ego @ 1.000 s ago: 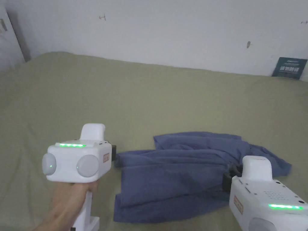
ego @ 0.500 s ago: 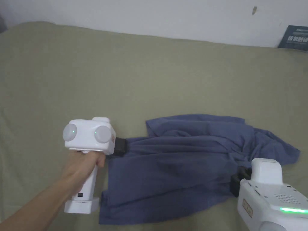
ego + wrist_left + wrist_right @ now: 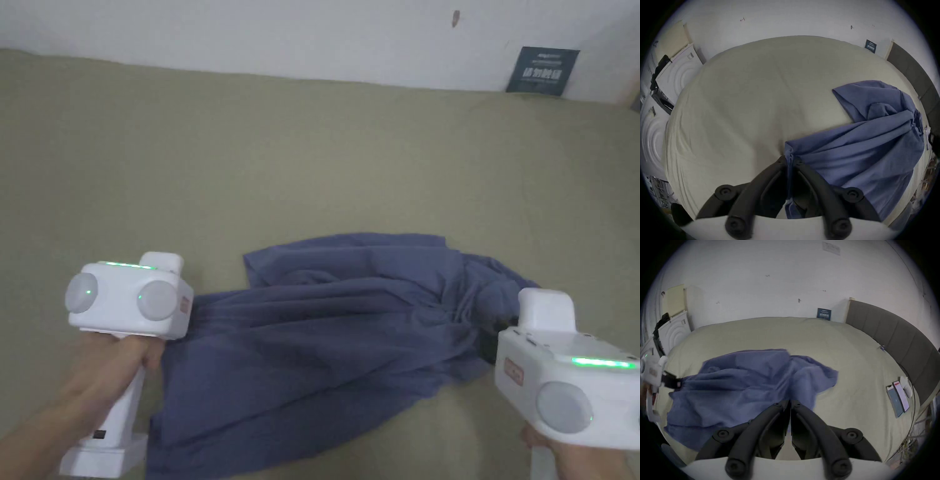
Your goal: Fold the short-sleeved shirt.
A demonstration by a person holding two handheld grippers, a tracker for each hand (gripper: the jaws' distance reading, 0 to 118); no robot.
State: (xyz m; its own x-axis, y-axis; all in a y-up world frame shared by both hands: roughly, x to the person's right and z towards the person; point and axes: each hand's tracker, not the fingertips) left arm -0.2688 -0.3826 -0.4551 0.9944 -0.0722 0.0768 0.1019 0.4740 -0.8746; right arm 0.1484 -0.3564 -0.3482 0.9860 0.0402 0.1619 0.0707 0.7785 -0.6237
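Observation:
A blue short-sleeved shirt (image 3: pixel 325 337) lies crumpled on the olive bed (image 3: pixel 312 156), its upper edge raised and stretched between both grippers. In the left gripper view my left gripper (image 3: pixel 790 160) is shut on a bunched left edge of the shirt (image 3: pixel 859 146). My right gripper (image 3: pixel 790 402) is shut on the shirt (image 3: pixel 737 386) at its right side, with folds gathering at the jaw tips. The right gripper view also has the left gripper (image 3: pixel 678 383) at the far left, pinching the cloth. The shirt's lower part hangs down onto the sheet.
A white wall runs behind the bed, with a dark card (image 3: pixel 542 70) leaning on it. A grey padded headboard (image 3: pixel 899 340) lines the right side, and two phones (image 3: pixel 898 397) lie near it. White panels (image 3: pixel 677 78) stand to the left.
The head camera has shifted. Both grippers have kept their grip and risen a little. The shirt's top edge is now pulled tighter between them, and its right side has bunched toward the right gripper.

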